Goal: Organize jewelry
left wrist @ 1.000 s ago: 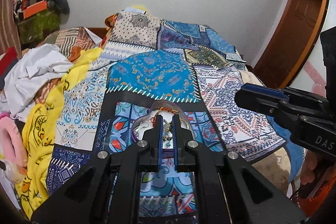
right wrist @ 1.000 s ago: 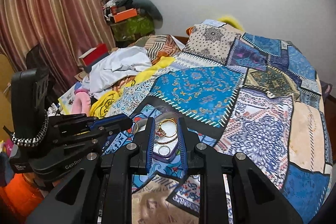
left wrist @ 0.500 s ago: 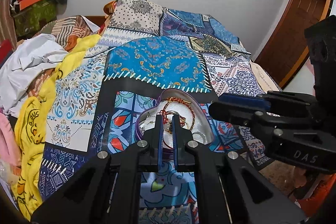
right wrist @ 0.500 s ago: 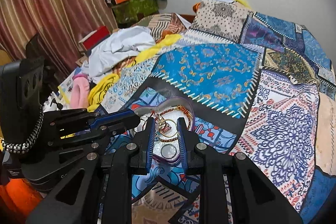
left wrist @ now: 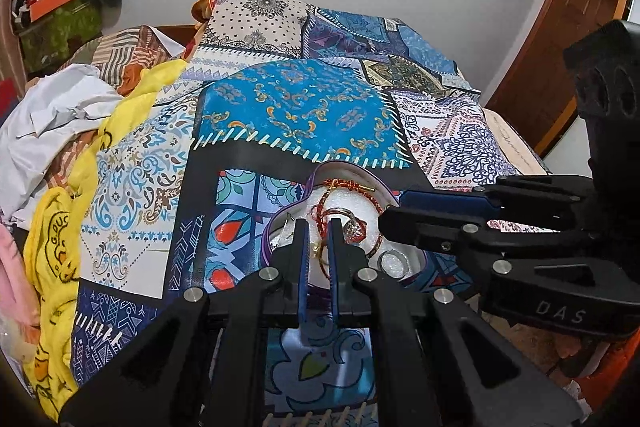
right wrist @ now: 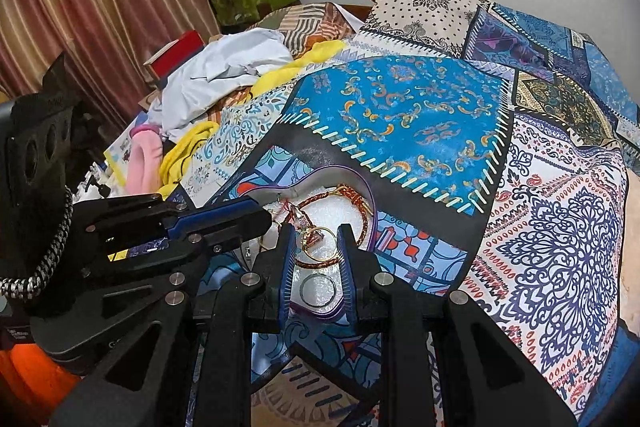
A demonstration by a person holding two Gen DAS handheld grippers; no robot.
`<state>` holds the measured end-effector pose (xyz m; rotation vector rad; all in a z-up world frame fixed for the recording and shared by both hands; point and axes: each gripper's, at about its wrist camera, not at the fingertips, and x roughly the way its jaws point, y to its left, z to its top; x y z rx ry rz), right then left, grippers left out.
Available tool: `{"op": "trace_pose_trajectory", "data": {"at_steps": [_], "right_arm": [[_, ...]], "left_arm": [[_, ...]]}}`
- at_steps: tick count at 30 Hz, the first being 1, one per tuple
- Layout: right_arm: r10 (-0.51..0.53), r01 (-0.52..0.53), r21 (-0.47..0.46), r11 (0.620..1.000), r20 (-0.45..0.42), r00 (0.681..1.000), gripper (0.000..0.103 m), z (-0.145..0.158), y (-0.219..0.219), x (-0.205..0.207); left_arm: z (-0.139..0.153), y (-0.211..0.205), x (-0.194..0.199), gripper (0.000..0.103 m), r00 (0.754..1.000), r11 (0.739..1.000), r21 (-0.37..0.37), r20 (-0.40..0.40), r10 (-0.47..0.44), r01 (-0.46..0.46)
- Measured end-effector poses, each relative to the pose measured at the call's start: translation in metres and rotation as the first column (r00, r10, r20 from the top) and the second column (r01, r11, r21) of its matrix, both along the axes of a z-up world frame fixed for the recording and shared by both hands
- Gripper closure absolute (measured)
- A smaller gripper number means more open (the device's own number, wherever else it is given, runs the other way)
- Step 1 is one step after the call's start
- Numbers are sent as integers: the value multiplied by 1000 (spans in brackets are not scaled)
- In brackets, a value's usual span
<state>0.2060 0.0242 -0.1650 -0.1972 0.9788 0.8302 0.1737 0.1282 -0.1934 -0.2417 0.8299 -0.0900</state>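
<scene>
From the left wrist view, the left gripper (left wrist: pixel 318 227) hangs over the near edge of a purple-rimmed, heart-shaped jewelry box with a white foam lining (left wrist: pixel 356 177), which sits on the patchwork-print bedspread (left wrist: pixel 296 111) of the bed. Its blue-padded fingers (left wrist: pixel 303 247) stand a narrow gap apart, with a thin gold ring (left wrist: pixel 318 251) showing between them; whether they pinch it cannot be told. A red-and-gold braided cord bracelet (left wrist: pixel 348 187) lies across the foam, and a round clear-topped ring (left wrist: pixel 393 262) sits at the box's right side. The right gripper (left wrist: pixel 390 213) reaches in from the right, its tips over the box rim.

From the right wrist view, the right gripper (right wrist: pixel 317 241) hovers over the same heart-shaped box (right wrist: pixel 352 177), its fingers (right wrist: pixel 289 247) spread apart and holding nothing. Between them lie a gold bangle (right wrist: pixel 320 259) and, nearer the camera, the round ring (right wrist: pixel 318 289). The braided bracelet (right wrist: pixel 340 197) curves behind. The left gripper (right wrist: pixel 262 217) comes in from the left, tips over the box's left lobe. A heap of white and yellow cloths (right wrist: pixel 224 71) lies at the bed's far left.
</scene>
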Motion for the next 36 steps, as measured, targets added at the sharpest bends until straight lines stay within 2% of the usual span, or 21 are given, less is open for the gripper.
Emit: {"op": "trace_pose_trajectory", "data": {"at_steps": [11,19,28,33,36], "right_arm": [[-2,2,-14,1000,5,1000,80,2,1,-2],[-23,22,3,1000,30,999,80,17,-10,-7],[-70,56,107,993,137,988,80,72,-38,-28],[-109,58,221,974,224,969,80,118,-65,-54],[-140,54,286,957,290,947,80,147,-83,-77]], "left_arm": [[13,4,-10,97,1000,1000,20,23,19,-20],[33,11,-19,96,997,998,24,50,54,-55],[87,-6,-43,94,985,996,70,164,48,-60],[131,-24,-71,93,960,990,116,277,40,-75],[157,-34,-92,91,935,986,135,352,40,-93]]}}
